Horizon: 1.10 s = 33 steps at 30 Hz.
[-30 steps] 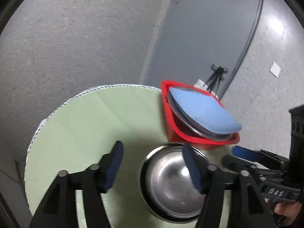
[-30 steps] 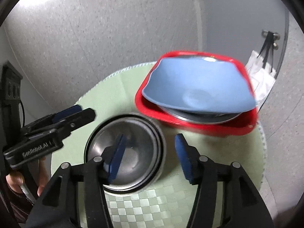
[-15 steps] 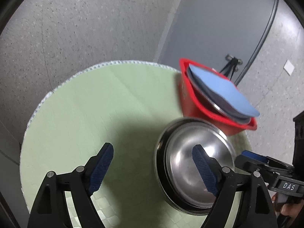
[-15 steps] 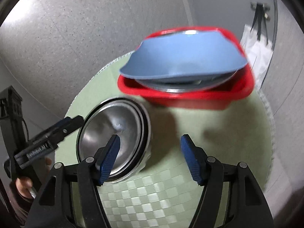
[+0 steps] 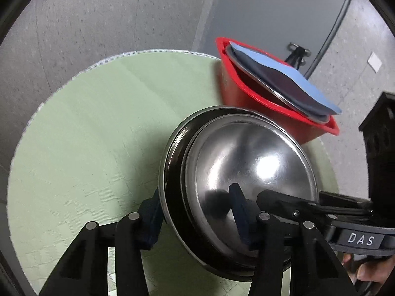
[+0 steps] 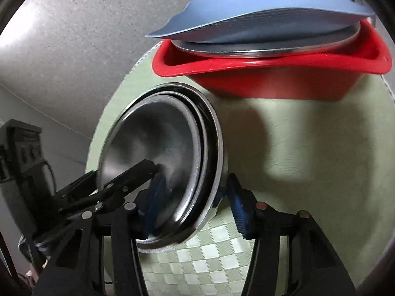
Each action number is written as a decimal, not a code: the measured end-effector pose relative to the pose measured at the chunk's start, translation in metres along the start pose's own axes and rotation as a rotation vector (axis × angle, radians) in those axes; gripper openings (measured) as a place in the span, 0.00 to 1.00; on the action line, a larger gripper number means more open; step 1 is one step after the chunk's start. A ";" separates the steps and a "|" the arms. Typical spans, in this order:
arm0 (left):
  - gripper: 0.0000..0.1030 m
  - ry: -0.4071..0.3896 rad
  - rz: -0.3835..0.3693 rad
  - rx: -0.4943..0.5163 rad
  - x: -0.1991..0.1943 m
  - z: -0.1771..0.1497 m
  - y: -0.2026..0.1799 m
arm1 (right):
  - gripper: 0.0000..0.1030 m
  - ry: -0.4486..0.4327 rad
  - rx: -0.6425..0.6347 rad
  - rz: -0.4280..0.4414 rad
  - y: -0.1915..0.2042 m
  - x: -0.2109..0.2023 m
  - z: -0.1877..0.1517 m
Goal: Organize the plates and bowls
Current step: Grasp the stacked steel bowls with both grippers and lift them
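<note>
Left wrist camera sat very close at the nested steel bowls' [image 5: 249, 172] left rim, facing right toward the red basin [image 5: 266, 103]. Right wrist camera looked low from the opposite rim, across the counter [image 6: 308, 148]. Both shared bowls, basin, blue plate [image 6: 266, 22].

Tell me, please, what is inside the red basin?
In the red basin a steel plate rests, with a blue plate on it; anything beneath them is hidden.

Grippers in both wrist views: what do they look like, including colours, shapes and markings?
Both are black two-finger tools with silver pivot bolts and dark blue ribbed pads. The left gripper and right gripper match. The right one's body reads "DAS" in white in the left wrist view.
</note>
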<state>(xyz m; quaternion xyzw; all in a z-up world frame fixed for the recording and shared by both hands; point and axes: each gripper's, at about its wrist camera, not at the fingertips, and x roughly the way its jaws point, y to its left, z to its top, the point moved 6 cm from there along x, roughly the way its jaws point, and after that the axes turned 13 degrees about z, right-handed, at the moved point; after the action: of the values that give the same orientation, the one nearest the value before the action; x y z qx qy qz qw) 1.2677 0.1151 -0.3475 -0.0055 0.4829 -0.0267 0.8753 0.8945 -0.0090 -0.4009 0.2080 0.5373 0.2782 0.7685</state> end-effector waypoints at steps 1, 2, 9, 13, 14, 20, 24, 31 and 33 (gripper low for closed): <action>0.43 -0.006 0.006 0.000 0.000 0.001 0.000 | 0.45 0.000 -0.002 -0.004 0.000 0.000 0.000; 0.41 -0.010 0.009 -0.006 -0.003 0.000 -0.001 | 0.44 0.001 -0.005 -0.009 0.001 -0.001 0.000; 0.41 -0.063 0.031 -0.062 -0.031 -0.001 0.008 | 0.35 -0.004 -0.059 0.017 0.016 -0.009 0.002; 0.41 -0.118 0.068 -0.084 -0.060 -0.006 0.014 | 0.35 -0.006 -0.097 0.058 0.031 -0.016 0.005; 0.41 -0.127 0.071 -0.091 -0.067 -0.007 0.016 | 0.35 -0.009 -0.110 0.065 0.036 -0.018 0.007; 0.41 -0.218 0.091 -0.137 -0.123 -0.007 0.024 | 0.35 -0.040 -0.193 0.112 0.063 -0.044 0.025; 0.41 -0.283 0.089 -0.144 -0.158 0.003 0.024 | 0.35 -0.076 -0.239 0.137 0.078 -0.070 0.040; 0.41 -0.361 0.059 -0.123 -0.192 0.019 -0.005 | 0.35 -0.152 -0.282 0.131 0.079 -0.120 0.061; 0.41 -0.369 0.047 -0.108 -0.195 0.025 -0.018 | 0.35 -0.173 -0.283 0.117 0.070 -0.133 0.068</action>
<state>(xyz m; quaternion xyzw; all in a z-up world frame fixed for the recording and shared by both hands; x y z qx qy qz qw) 1.1841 0.1068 -0.1693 -0.0461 0.3151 0.0213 0.9477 0.9081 -0.0440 -0.2399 0.1518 0.4117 0.3766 0.8158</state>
